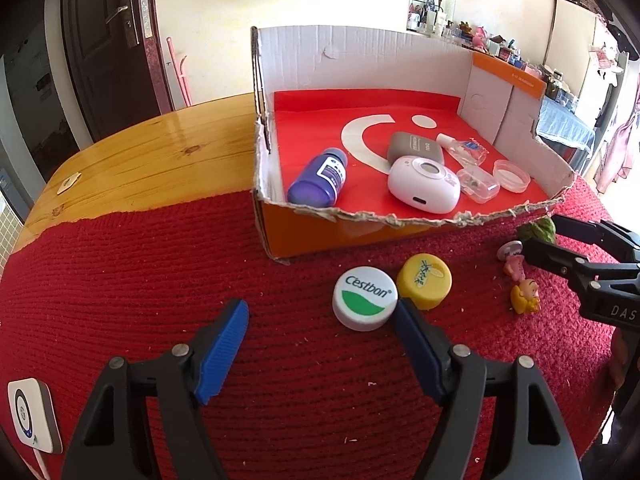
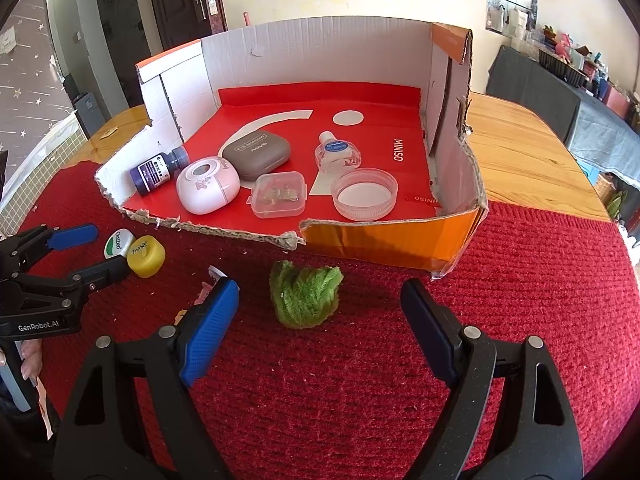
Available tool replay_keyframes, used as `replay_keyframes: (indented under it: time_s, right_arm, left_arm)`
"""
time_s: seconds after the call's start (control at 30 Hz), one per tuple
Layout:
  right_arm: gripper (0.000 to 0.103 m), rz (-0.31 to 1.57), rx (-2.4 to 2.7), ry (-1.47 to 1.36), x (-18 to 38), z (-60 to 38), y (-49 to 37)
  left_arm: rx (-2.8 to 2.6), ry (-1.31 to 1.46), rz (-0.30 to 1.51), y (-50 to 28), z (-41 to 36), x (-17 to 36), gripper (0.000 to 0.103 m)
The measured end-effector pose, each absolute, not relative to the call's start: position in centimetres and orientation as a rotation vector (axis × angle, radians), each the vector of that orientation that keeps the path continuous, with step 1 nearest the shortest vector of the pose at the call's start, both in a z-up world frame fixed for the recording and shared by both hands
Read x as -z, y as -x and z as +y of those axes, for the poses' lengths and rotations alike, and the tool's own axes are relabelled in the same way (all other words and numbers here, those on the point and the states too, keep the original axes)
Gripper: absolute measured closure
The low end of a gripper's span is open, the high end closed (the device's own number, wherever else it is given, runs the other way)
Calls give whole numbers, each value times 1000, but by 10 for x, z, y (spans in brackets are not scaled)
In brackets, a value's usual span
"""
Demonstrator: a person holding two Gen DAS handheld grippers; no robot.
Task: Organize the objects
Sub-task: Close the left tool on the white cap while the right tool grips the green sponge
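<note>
- Already in box: bottle, cases, lid.
- Left on bench cloth: two caps, green tuft, small figures.
- Left tongs apart, beside white cap; right tongs wide, empty.

The torn cardboard box has an orange outer face, white inner walls and a red floor printed with a white arc and dot. Inside the box: a purple bottle with a dark label, a white rounded case, a grey-brown flat case and a clear round lid. In front of the box, on the red knitted cloth: a white cap with a green swoosh, a yellow cap and a green fuzzy clump. Beneath the cloth shows the glossy honey-coloured wooden table.
</note>
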State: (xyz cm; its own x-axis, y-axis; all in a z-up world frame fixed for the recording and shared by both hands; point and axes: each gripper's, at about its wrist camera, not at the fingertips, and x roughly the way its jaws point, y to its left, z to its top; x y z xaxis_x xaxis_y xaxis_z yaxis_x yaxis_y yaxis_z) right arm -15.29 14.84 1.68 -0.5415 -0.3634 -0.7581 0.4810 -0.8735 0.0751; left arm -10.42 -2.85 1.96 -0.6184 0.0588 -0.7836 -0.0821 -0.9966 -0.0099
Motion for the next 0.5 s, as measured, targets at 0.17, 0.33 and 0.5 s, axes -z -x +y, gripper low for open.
replay_keyframes:
  time_s: [0.17,0.33,0.5]
  right_arm:
    - [36,205,2388,-1136,-15,147,152]
    - [44,218,2386,-1132,-13,146,152]
    - [73,236,2383,-1111,-13,144,150]
  left_arm:
    - [-2741,1318,41,103,-25,-20,39]
    - [-2723,1300,23,101,-22,-22,51]
    - [-2705,1257,-29,94,-18,-29,70]
